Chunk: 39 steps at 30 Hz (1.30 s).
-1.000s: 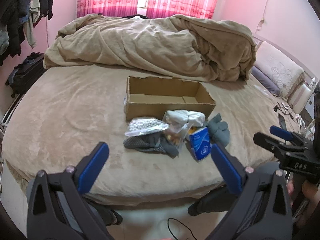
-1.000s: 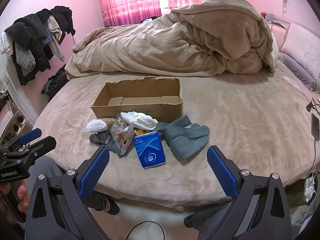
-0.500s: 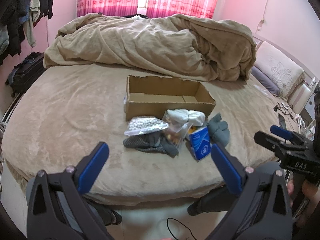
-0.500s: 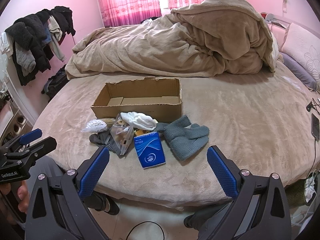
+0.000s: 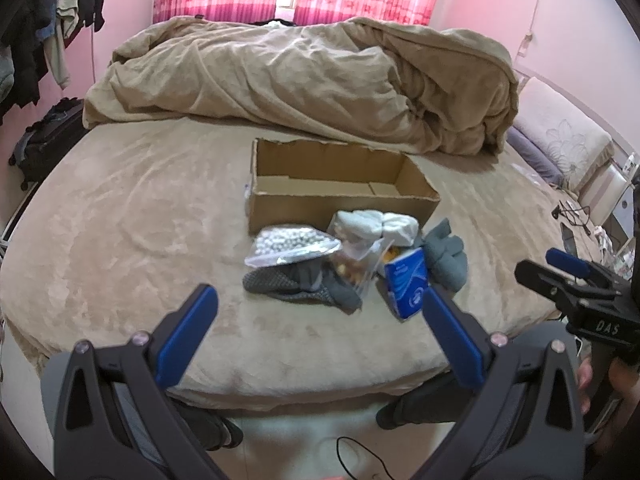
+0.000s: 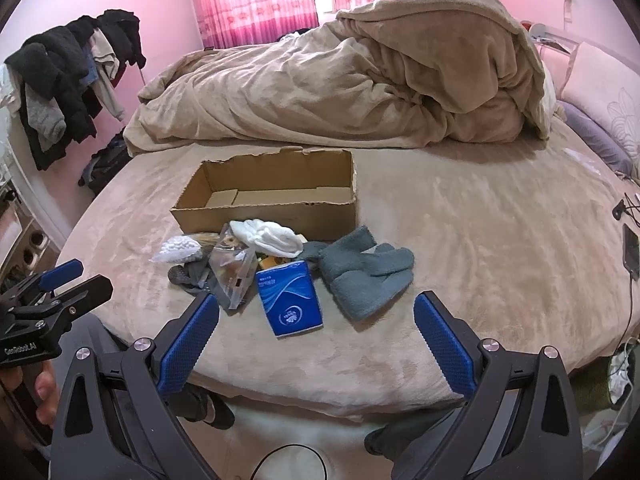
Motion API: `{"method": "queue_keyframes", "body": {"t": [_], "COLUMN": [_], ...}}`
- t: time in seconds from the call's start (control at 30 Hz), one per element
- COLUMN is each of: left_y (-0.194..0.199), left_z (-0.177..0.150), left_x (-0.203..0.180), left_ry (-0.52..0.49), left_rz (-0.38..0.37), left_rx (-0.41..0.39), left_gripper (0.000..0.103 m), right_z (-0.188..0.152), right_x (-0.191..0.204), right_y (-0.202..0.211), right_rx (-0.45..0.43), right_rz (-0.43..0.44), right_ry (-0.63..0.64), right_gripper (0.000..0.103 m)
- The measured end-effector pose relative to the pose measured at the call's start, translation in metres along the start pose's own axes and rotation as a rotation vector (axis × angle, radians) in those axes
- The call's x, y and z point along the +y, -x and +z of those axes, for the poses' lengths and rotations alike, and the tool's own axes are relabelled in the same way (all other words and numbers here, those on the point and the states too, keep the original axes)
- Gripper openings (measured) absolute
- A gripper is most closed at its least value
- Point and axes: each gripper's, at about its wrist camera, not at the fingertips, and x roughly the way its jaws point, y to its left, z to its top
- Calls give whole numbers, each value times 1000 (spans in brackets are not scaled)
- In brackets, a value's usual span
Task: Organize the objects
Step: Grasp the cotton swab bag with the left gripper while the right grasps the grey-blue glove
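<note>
On the near half of the tan plush bed (image 6: pixel 480 240), a small heap of loose things lies just in front of an open brown cardboard box (image 6: pixel 272 200), whose inside looks bare. Nothing is packed yet, so this reads as the opening step: choosing a first item. Both tools hang short of the bed edge, well apart from the heap. The left hand-held gripper (image 5: pixel 320 320) has its blue-padded jaws spread wide with nothing between them; the right hand-held gripper (image 6: pixel 316 328) is likewise spread and empty.

Nearest the right one lies a blue tissue packet (image 6: pixel 290 298), flat and clear on its near side, probably the easiest first pick. Beside it is a grey-green fleece cloth (image 6: pixel 366 276), soft and likely to droop when lifted. A white balled sock (image 6: pixel 268 236) rests against the box wall. A clear bag of white beads (image 5: pixel 290 244) sits on a dark grey knitted piece (image 5: pixel 296 284), next to a crinkled clear snack pouch (image 6: pixel 234 272).

The next move calls for reaching forward and down.
</note>
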Motion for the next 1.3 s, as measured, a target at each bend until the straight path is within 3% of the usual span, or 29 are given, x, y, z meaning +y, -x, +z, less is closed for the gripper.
{"method": "queue_keyframes", "body": {"t": [0.47, 0.63, 0.9, 1.1, 1.2, 1.23, 1.27, 1.3], "left_y": [-79, -97, -133, -170, -170, -170, -170, -170], "left_z": [-3, 11, 35, 33, 29, 27, 25, 23], "left_x": [12, 18, 26, 43, 42, 43, 44, 46], "left_ry": [11, 24, 34, 111, 111, 116, 127, 143], "left_rz": [25, 20, 32, 9, -1, -19, -48, -75], "left_rx": [82, 53, 79, 165, 162, 162, 168, 178], "left_gripper": [92, 92, 93, 94, 92, 89, 80, 80], "right_z": [-5, -5, -7, -13, -16, -17, -18, -18], "right_x": [-39, -57, -65, -56, -48, -47, -46, -46], "right_y": [-57, -86, -126, -147, -154, -156, -156, -155], "right_rx": [20, 49, 95, 146, 161, 172, 178, 177], "right_rz": [-65, -53, -40, 4, -13, -4, 5, 14], "right_ry": [23, 14, 12, 35, 77, 78, 76, 76], "right_gripper": [100, 100, 98, 92, 80, 70, 63, 60]}}
